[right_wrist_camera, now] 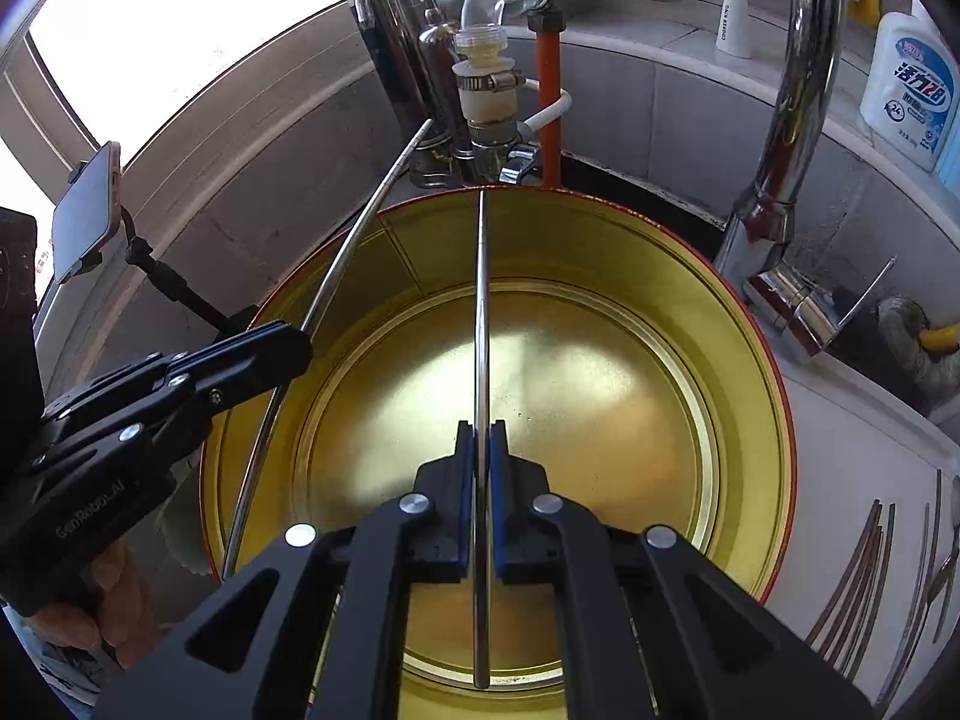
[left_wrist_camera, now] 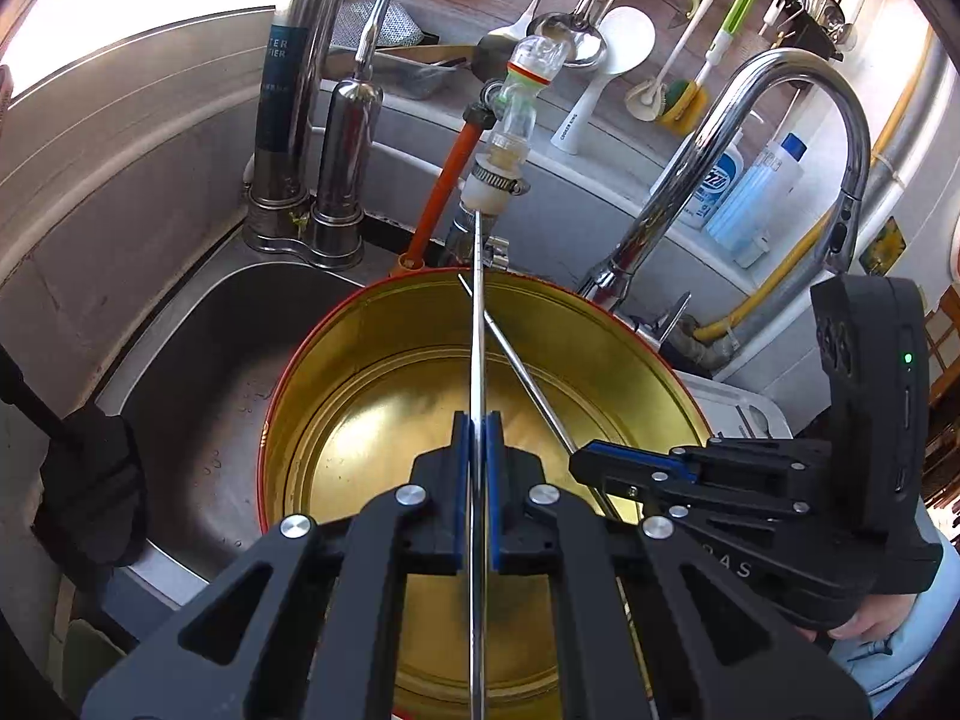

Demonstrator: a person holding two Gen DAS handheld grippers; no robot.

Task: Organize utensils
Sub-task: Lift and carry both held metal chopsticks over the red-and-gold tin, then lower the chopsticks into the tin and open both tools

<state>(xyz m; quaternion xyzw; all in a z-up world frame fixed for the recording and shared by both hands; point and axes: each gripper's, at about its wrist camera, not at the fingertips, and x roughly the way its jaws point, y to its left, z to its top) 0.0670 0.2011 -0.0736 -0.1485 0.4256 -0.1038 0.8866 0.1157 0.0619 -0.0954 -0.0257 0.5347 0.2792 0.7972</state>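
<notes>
Chopsticks of bare metal are being held one in each gripper above a round tin (left_wrist_camera: 372,360) with a gold inside and a red rim, which is sitting in the steel sink (left_wrist_camera: 198,348). The left gripper (left_wrist_camera: 478,444) is pinching its chopstick (left_wrist_camera: 477,312) between closed blue-padded fingers (left_wrist_camera: 459,480), the rod running straight ahead over the tin toward the small tap fitting at the back. The right gripper (right_wrist_camera: 480,450) is doing the same with the second chopstick (right_wrist_camera: 482,312), its fingers (right_wrist_camera: 463,480) closed tight on the rod, which is reaching across the tin to the far rim.

Seen from the left wrist, the right gripper (left_wrist_camera: 585,462) is coming in from the right with its chopstick (left_wrist_camera: 528,378) slanting over the tin and crossing the left one near the far rim. Seen from the right wrist, the left gripper (right_wrist_camera: 294,342) is entering from the left, its chopstick (right_wrist_camera: 360,216) slanting up past the rim.

More chopsticks (right_wrist_camera: 852,588) are lying on the bench (right_wrist_camera: 840,450) to the right of the sink. A curved chrome tap (left_wrist_camera: 780,96) is standing behind the tin, and ladles and spoons (left_wrist_camera: 570,30) are hanging on the wall.
</notes>
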